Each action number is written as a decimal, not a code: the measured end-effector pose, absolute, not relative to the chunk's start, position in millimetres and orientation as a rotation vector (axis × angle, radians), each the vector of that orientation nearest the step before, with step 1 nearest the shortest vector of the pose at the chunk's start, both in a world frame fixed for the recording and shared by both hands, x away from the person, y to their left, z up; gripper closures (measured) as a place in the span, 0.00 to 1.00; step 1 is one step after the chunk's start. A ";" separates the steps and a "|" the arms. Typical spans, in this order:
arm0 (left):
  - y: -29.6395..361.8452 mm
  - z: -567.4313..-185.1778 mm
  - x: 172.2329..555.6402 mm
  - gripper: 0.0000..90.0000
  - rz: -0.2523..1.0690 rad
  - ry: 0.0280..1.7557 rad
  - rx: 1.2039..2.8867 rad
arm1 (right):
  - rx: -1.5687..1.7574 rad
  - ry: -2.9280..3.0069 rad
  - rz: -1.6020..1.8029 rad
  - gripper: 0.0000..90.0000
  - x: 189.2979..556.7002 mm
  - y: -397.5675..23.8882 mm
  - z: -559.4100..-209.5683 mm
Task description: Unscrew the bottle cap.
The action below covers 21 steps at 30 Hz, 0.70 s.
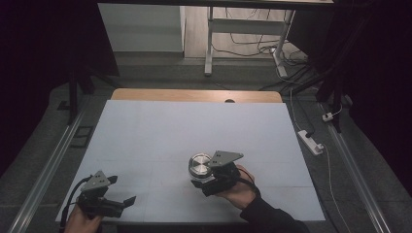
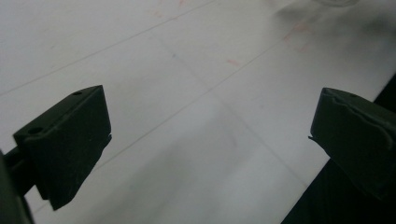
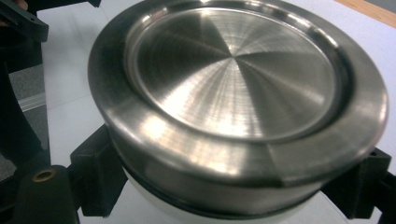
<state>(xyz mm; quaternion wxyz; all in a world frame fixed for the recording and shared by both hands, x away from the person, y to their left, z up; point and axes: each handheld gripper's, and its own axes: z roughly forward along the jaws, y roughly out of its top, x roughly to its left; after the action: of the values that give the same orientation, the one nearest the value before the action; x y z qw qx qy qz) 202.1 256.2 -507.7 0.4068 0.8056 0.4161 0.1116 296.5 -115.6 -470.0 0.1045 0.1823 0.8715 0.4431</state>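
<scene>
1. High view: a white table (image 1: 160, 131) is seen from above, with a strip of bare wood (image 1: 194, 95) along its far edge.
2. A round container with a brushed steel lid (image 1: 199, 165) stands on the near half of the table, a little right of centre.
3. The right gripper (image 1: 206, 182) is held by the right hand (image 1: 240, 191) just behind the container, and its jaws are pressed against the container's sides.
4. In the right gripper view the steel lid (image 3: 233, 79) is seen close up, tilted in the frame, with a white body (image 3: 154, 205) showing beneath its rim.
5. The black jaws are seen clamped on either side of that body, below the lid.
6. The left gripper (image 1: 124, 201) is held near the table's near left corner, well apart from the container.
7. In the left gripper view its two jaws are spread wide over the bare white surface (image 2: 187, 116), with nothing between them.
8. Faint seams and a few reddish marks (image 2: 232, 61) are seen on that surface.
9. Cables (image 1: 252, 46) and a power strip (image 1: 311, 141) lie on the floor beyond and to the right of the table.
</scene>
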 end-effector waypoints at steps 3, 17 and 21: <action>251.9 -505.6 208.2 0.00 0.259 0.990 2.028 | 0.529 2.573 1.305 0.16 297.9 -114.3 -469.3; 220.5 -482.9 241.1 0.00 0.182 0.795 2.001 | 0.508 2.577 1.306 0.16 301.7 -110.0 -466.2; 209.0 -474.5 250.0 0.00 0.195 0.754 2.019 | 0.504 2.588 1.306 0.16 302.4 -109.5 -466.5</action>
<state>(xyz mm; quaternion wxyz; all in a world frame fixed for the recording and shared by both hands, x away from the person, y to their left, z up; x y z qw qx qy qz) 250.0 209.0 -474.5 0.4698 0.8236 0.3076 0.0797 302.4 -109.5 -466.5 0.0995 0.1705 0.8752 0.4415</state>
